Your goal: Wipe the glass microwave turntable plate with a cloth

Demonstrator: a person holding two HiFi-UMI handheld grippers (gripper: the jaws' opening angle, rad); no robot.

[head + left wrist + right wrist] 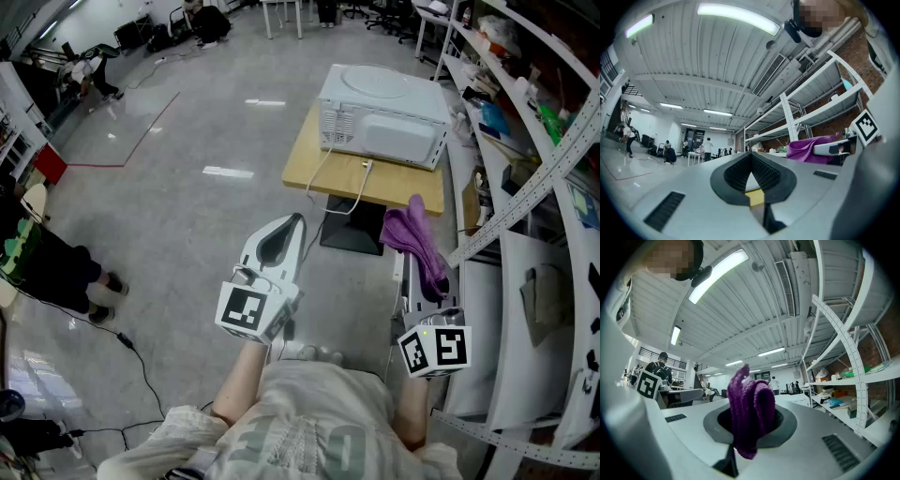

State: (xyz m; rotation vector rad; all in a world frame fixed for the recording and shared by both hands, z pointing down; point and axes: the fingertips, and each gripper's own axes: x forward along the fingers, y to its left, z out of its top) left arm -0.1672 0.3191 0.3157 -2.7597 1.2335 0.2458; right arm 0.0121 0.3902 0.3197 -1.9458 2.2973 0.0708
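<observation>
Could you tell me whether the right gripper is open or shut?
Shut: the right gripper has its jaws clamped on the purple cloth, which droops over them.

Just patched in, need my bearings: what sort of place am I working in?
Probably a lab or workshop hall, not a kitchen: the microwave sits on a small table on an open grey floor, with metal shelving beside it.

Open workshop hall: metal shelving (525,272), polished floor (187,216), ceiling strip lights (736,16).
</observation>
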